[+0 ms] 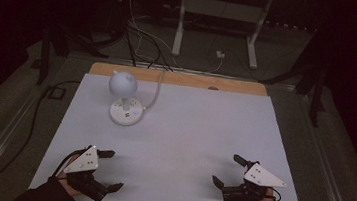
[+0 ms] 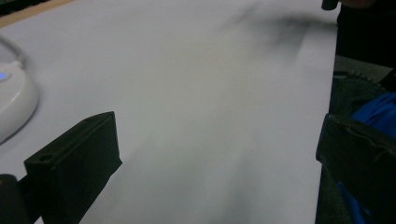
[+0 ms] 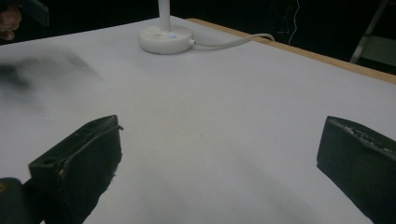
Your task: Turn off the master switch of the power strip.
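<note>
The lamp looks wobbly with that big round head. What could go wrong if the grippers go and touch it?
1. The lamp has a big round head on a thin stem, so a sideways push from the open left gripper might tip it.
2. Its cord runs off the table's far edge; snagging it could drag the lamp.

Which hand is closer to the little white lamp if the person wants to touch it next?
Probably the left. The left gripper sits on the same side of the table as the lamp, while the right gripper would have to cross over. Both have jaws open and empty.
</note>
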Tool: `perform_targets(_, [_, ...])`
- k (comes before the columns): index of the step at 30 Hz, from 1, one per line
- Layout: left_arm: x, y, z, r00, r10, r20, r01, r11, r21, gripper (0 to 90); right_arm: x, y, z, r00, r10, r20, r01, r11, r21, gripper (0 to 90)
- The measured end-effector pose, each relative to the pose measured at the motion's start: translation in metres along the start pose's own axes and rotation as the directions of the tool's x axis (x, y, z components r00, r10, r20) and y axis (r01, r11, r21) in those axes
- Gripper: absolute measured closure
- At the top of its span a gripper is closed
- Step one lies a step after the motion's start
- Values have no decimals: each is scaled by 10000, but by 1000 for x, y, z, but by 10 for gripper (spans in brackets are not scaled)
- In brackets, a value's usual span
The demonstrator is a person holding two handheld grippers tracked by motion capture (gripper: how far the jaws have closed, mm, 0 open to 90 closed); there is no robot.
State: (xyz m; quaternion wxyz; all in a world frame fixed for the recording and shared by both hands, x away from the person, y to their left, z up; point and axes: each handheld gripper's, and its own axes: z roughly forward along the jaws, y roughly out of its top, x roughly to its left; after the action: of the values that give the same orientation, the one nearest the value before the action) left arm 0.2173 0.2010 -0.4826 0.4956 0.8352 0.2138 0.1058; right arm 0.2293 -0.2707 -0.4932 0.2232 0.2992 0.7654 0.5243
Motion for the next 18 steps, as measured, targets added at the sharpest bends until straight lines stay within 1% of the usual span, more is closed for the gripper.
perform_targets(2, [0, 2, 0, 10000, -23, 40, 23, 10000, -7, 2, 0, 0, -1, 10000, 75, 5, -75, 10000, -41, 0])
perform_targets(5, [-2, 7, -1, 9999, 123, 20, -123, 9999, 1, 2, 1, 0, -1, 10000, 43, 34, -43, 10000, -56, 0])
perform_targets(7, [-3, 11, -1, 9998, 177, 78, -177, 9998, -37, 2, 1, 0, -1, 10000, 54, 38, -54, 10000, -68, 0])
perform_targets(10, [-4, 18, -1, 9996, 257, 105, -256, 9995, -171, 2, 2, 0, -1, 10000, 36, 27, -36, 10000, -58, 0])
perform_targets(13, [-4, 21, 0, 9995, 298, 68, -297, 9993, -207, 2, 2, 1, -1, 10000, 72, 20, -72, 9999, -94, 0])
perform_targets(15, [-3, 23, 1, 9997, 220, 131, -216, 9993, -320, 2, 2, 1, -1, 10000, 85, -5, -85, 9999, -98, 0])
perform_targets(18, [-1, 26, 2, 9996, 269, 114, -266, 9991, -315, 2, 1, 0, -1, 9999, 94, -86, -96, 9999, -137, 0])
